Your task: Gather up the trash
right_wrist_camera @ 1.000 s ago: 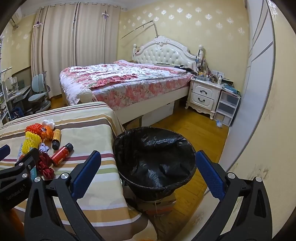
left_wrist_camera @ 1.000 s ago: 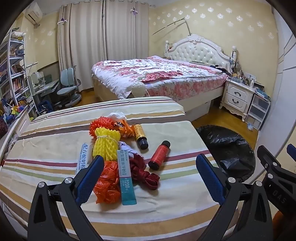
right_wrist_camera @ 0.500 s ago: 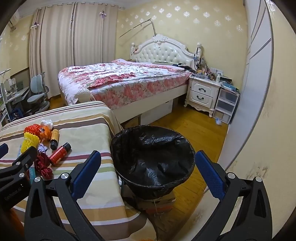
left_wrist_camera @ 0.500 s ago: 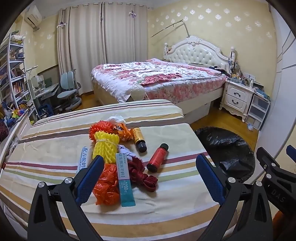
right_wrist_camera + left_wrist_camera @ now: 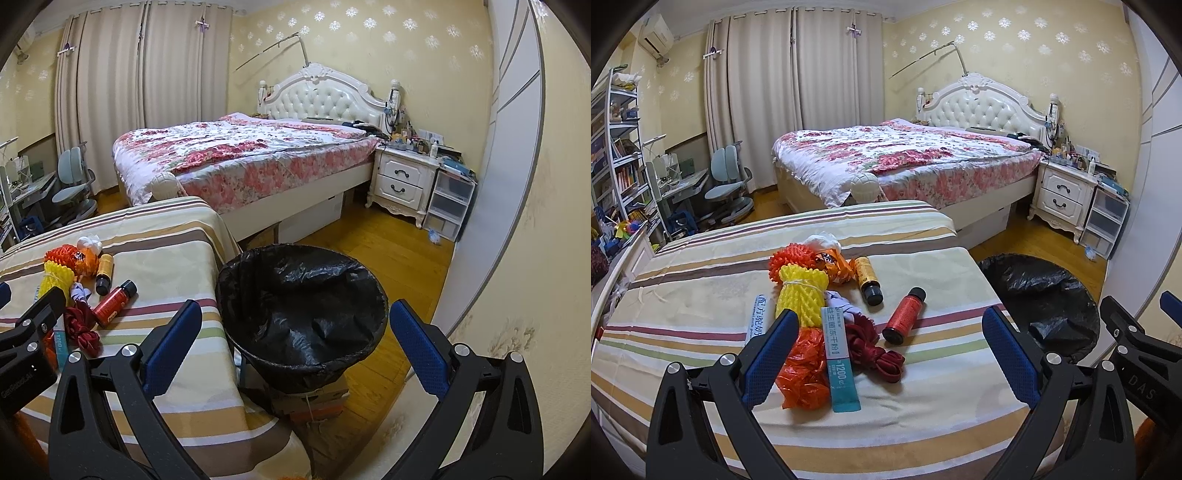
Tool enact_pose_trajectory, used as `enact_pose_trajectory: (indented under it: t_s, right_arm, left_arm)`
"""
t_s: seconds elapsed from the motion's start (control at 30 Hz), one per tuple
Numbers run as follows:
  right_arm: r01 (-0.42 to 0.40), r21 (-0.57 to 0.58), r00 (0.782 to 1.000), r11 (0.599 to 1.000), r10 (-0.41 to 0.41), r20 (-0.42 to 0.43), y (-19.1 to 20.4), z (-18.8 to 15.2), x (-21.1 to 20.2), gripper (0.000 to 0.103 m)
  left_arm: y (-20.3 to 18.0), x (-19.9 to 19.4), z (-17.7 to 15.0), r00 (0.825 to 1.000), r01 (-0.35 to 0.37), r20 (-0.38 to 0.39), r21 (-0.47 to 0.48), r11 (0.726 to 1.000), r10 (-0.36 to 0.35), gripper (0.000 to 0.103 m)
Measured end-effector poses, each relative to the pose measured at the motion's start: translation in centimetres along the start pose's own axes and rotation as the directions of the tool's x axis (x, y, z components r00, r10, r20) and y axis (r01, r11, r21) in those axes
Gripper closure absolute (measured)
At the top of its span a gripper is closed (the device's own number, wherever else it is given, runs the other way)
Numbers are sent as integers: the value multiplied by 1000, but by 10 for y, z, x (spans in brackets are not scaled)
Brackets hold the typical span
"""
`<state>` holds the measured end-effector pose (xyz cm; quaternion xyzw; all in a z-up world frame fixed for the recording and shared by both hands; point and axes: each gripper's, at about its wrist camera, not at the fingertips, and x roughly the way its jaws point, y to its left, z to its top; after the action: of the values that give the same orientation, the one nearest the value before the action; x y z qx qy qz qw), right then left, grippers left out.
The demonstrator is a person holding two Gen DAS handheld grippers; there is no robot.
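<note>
Trash (image 5: 827, 314) sits heaped on the striped counter (image 5: 701, 295); left claw (image 5: 886, 354) hangs over it, spread wide and empty. Right claw (image 5: 295, 350), likewise released, faces the black-lined bin (image 5: 301, 317) on the wood floor (image 5: 388, 251).

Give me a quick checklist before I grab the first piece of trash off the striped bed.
1. Left gripper jaws open and empty: ok.
2. Right gripper jaws open and empty: ok.
3. Trash bin lined with a black bag, mouth unobstructed: ok.
4. Red bottle lying apart from the other pieces, free to grasp: ok.
5. Teal packet free to lift: not ok, it overlaps the orange bag and lies against the red ribbon.
6. Bin stable on the boxes under it: cannot tell.
</note>
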<state>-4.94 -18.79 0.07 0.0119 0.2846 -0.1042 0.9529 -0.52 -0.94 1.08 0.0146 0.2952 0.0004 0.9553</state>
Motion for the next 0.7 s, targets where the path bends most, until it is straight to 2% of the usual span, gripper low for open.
enact_pose_trajectory:
  t_s: [0.7]
  right_arm:
    - [-3, 5, 1000, 1000, 3, -7, -2, -5, 1, 3]
  left_arm:
    - [-1, -1, -3, 1000, -1, 10, 6, 1000, 1, 6]
